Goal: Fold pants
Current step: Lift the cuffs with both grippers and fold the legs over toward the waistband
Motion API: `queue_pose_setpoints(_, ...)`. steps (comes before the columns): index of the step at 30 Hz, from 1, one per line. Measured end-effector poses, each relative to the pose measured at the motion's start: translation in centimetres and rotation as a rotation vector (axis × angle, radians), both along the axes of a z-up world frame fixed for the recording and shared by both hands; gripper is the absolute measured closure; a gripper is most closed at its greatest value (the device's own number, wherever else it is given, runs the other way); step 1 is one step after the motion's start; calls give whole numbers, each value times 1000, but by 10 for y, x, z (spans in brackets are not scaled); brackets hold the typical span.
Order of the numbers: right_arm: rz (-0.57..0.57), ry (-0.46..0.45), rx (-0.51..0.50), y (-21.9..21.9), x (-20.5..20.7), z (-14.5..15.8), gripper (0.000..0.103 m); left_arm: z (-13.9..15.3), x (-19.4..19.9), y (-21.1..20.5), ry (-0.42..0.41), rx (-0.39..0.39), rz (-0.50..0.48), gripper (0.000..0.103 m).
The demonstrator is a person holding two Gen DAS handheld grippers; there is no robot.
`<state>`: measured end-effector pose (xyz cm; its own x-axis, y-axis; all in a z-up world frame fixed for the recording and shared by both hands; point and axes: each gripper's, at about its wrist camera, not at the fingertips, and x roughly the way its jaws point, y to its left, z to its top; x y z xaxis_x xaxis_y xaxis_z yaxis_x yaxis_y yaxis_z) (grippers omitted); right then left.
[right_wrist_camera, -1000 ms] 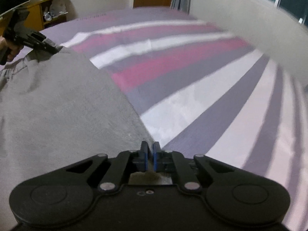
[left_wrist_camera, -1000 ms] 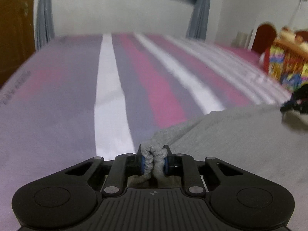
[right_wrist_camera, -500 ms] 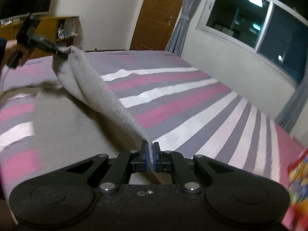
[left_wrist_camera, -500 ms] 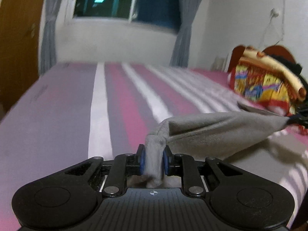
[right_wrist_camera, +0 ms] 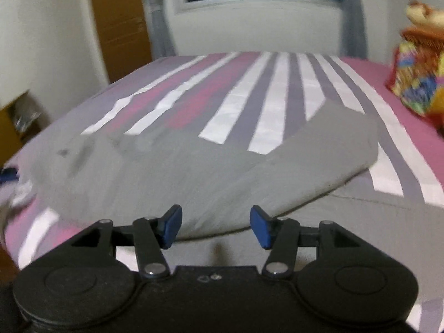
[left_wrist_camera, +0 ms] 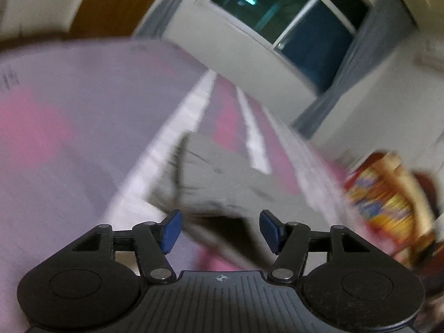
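Both tongs stand apart with nothing clamped. The left tongs (left_wrist_camera: 220,231) have just been opening, and no cloth lies between the blue pads (left_wrist_camera: 171,231); the grey pants (left_wrist_camera: 222,183) sit a little beyond the fingertips, on the bed (left_wrist_camera: 69,116), though this view is tilted and smeared, so the garment's outline is hard to read there. The right tongs (right_wrist_camera: 216,227) have likewise just been opening, with their pads (right_wrist_camera: 170,226) bare and spread, hanging just above the near edge of the pants (right_wrist_camera: 194,172).

From the right wrist view the pants lie across the striped bed (right_wrist_camera: 249,88) as a doubled layer: an upper flap rests on a lower one, its rounded edge toward the right and a fold line running along the near side. The upper layer looks puffed rather than flat, and the far left end is rumpled. A colourful bundle (right_wrist_camera: 416,83) sits at the bed's far right corner, well apart from the cloth.

My reading is that one fold has just been laid down and let go, so the step in hand is the release after that fold. The next move probably calls for choosing new grip points, most likely at one short end of the doubled pants, one corner per tongs, to bring that end over the other. Before that, the bulging top layer may want pressing flat, or the edges will not line up. Each tongs must catch both layers together at its corner, or the stack may slide apart when lifted.
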<state>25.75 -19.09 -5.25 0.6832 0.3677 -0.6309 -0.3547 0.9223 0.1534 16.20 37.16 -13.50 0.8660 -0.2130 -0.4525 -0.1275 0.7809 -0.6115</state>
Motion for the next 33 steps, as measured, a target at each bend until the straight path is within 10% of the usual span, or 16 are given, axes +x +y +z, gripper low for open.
queue_pose_setpoints(10,-150,231,-178,39,67,-62,38,-17,53,-29,129,-121,-26,43)
queue_pose_setpoints(12,-131,235,-200,36,66,-63,56,-16,65,-31,127,-112,-29,48)
queue_pose_setpoints(13,-125,232,-205,32,67,-62,67,-15,70,-32,134,-97,-26,72)
queue_pose_setpoints(14,-112,238,-193,27,67,-61,96,-16,78,-32,139,-88,-23,81)
queue_pose_setpoints(17,-118,211,-142,6,62,-44,98,0,96,-29,91,-53,-32,82)
queue_pose_setpoints(24,-142,-143,136,-57,-37,13,98,46,118,-23,-85,27,-120,83)
queue_pose_setpoints(26,-179,-137,195,-69,-57,-23,98,28,116,-22,-1,70,-132,83)
queue_pose_setpoints(29,-296,146,167,-79,-51,-93,93,-17,112,-21,198,87,-141,83)
queue_pose_setpoints(33,-347,20,178,-91,-75,-67,55,-15,102,-22,164,54,-114,83)
